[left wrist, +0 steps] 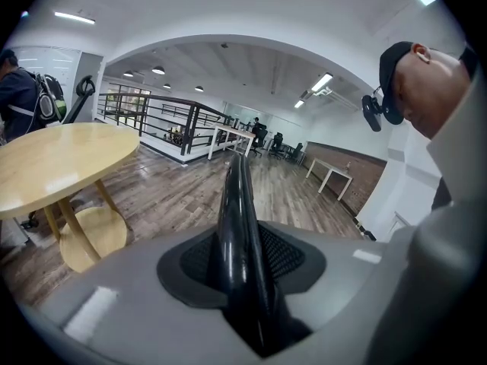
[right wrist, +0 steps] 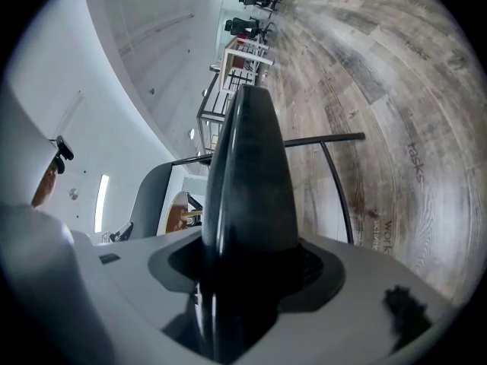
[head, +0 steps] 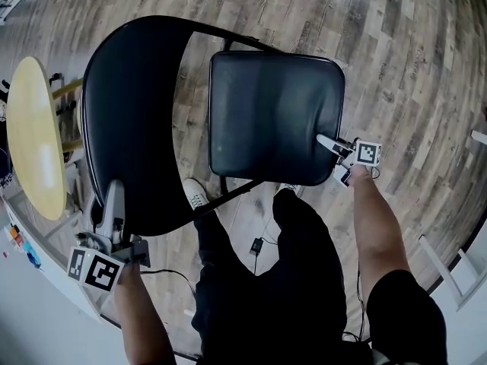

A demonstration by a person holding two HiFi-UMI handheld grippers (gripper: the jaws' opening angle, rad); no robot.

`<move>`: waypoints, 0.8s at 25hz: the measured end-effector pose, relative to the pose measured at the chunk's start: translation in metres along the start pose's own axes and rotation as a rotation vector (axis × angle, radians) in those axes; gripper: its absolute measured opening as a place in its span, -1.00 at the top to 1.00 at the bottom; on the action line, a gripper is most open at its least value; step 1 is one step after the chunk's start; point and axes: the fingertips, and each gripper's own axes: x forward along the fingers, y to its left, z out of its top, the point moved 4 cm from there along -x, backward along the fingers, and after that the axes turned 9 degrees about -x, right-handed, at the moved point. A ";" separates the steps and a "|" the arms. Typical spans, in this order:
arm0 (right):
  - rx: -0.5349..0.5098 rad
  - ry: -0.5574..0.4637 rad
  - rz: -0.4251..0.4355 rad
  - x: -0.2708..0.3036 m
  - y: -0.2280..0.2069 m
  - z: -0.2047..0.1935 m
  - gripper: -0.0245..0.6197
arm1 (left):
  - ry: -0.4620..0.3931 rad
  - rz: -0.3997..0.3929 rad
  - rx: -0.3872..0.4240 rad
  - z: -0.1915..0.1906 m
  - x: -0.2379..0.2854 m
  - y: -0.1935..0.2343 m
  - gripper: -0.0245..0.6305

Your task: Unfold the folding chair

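A black folding chair stands below me in the head view. Its curved backrest [head: 129, 112] is on the left and its padded seat [head: 274, 112] on the right, joined by a thin black frame tube [head: 228, 38]. My left gripper [head: 114, 196] is shut on the backrest's near edge; in the left gripper view that edge [left wrist: 240, 226] runs straight between the jaws of the left gripper [left wrist: 245, 268]. At the seat's right rim, my right gripper [head: 329, 143] is shut on the padding. The right gripper view shows the seat [right wrist: 247, 181] wedged between the jaws of the right gripper [right wrist: 243, 276].
A round pale wooden table [head: 34, 139] stands close to the left of the backrest, also seen as the table [left wrist: 53, 158] in the left gripper view. The person's dark trousers [head: 304, 280] and a white shoe [head: 196, 194] are just behind the chair. A cable [head: 255, 245] lies on the plank floor. White furniture [head: 456, 272] stands at right.
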 end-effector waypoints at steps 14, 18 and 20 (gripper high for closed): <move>0.049 0.000 -0.001 -0.002 -0.005 -0.004 0.07 | -0.007 0.038 0.023 -0.002 0.001 -0.001 0.48; 0.064 0.031 -0.096 -0.011 -0.007 -0.006 0.01 | -0.006 0.035 0.021 -0.002 0.002 -0.001 0.49; 0.049 0.059 -0.155 -0.013 -0.004 -0.006 -0.02 | -0.004 0.036 0.020 -0.002 0.001 -0.001 0.48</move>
